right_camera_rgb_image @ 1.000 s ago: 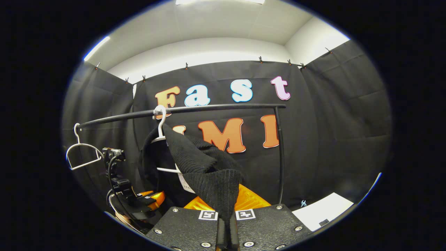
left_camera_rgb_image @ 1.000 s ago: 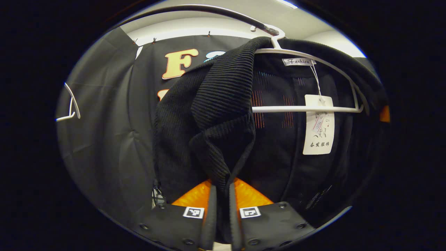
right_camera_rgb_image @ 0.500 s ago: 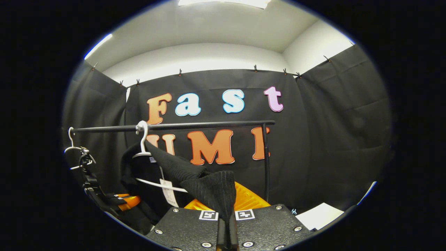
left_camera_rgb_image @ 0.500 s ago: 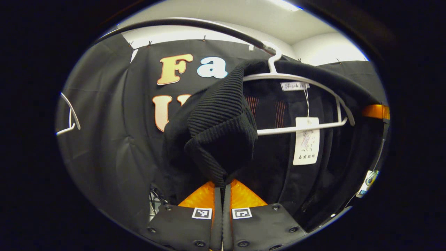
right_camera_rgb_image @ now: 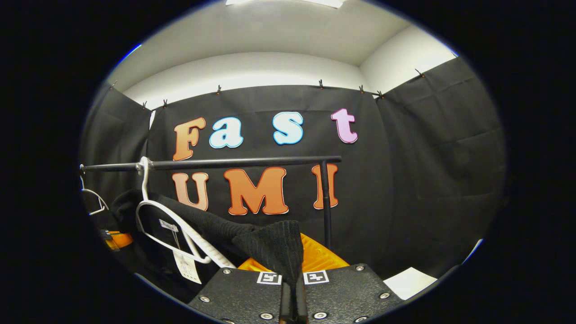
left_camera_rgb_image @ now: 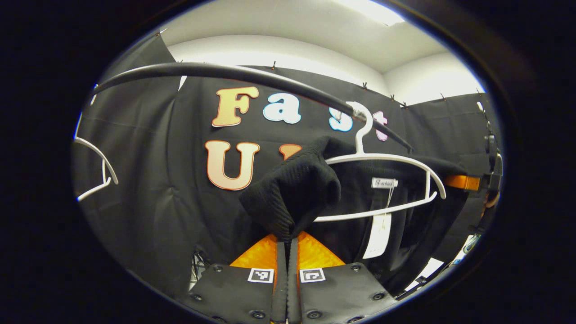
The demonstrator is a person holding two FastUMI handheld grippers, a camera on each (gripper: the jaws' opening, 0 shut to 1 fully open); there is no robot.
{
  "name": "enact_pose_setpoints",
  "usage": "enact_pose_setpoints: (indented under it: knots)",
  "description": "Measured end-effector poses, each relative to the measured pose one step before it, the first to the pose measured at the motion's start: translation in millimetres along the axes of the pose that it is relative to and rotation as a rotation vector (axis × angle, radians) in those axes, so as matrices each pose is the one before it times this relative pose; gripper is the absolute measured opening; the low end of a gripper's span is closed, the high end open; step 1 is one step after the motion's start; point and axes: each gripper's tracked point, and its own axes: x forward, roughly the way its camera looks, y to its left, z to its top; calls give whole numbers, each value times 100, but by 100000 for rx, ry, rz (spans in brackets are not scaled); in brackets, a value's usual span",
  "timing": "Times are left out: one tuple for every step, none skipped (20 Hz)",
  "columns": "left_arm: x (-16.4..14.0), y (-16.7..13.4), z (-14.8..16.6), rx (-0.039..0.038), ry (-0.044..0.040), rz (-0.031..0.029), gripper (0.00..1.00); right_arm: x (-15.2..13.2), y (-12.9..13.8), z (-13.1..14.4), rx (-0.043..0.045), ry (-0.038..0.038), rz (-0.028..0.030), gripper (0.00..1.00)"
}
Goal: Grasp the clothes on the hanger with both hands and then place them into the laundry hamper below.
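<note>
Black knit sweater (left_camera_rgb_image: 292, 193) gripped by my left tool (left_camera_rgb_image: 287, 245) and right tool (right_camera_rgb_image: 292, 270).
White hanger (left_camera_rgb_image: 382, 180) partly bared; hamper drop remains.

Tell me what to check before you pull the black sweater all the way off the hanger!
1. Left gripper pinching the black sweater: ok, both fingers closed on a fold.
2. Right gripper pinching it too: ok, fingers shut on the knit.
3. Sweater free of the white hanger: not ok, cloth is draped around it on both sides.
4. Hanger hooked on the rail: ok, the hook sits over it.
5. Paper tag clear of snags: cannot tell.
6. Laundry hamper ready below: cannot tell.
</note>
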Motion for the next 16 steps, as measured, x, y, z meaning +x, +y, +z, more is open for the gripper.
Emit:
enact_pose_setpoints:
  knots:
    - [47, 110, 498, 127, -759, 779, 7, 567, -602, -860, 569, 893, -164, 11]
    - [-128, 204, 303, 330, -818, 894, 7, 547, -479, -1039, 1372, 1271, 56, 11]
    - [-5, 298, 211, 344, -766, 1382, 7, 409, -281, -1083, 1821, 1504, 106, 10]
    - [-5, 390, 318, 248, -832, 1241, 7, 219, -278, -1247, 1924, 1482, 98, 11]
    - [-24, 626, 403, 145, -811, 1426, 7, 402, -139, -1277, 2295, 1451, 603, 11]
    - [109, 737, 393, -9, -656, 1650, 7, 323, -18, -1233, 2473, 1591, 635, 11]
    - [66, 992, 257, -104, -361, 1730, 10, 163, -74, -1371, 1897, 1453, 277, 10]
    - [116, 743, 166, -30, -212, 1711, 7, 86, -186, -1331, 1677, 1587, -9, 10]
    - [103, 754, 116, 200, -294, 1621, 7, -12, 113, -1256, 1563, 1053, 166, 11]
    - [-98, 743, 189, 791, -123, 2266, 7, -180, 205, -1199, 1063, 873, 369, 11]
    - [-169, 683, 273, 1128, -608, 1886, 7, -120, 484, -1265, 567, 952, 725, 11]
    - [32, 754, 304, 832, -562, 2176, 7, -108, 615, -1443, 133, 1297, 922, 11]
    - [209, 1058, 37, 440, -174, 2255, 7, -192, 772, -1285, 133, 1438, 1171, 11]
    - [157, 1057, -110, -283, -2, 2338, 7, -182, 918, -1008, 234, 1298, 1203, 11]
    - [-42, 1267, -210, -736, 359, 2249, 7, -215, 883, -1027, 87, 682, 1197, 10]
    - [-125, 1085, -273, -1142, 438, 1848, 7, -111, 865, -871, -221, 334, 823, 11]
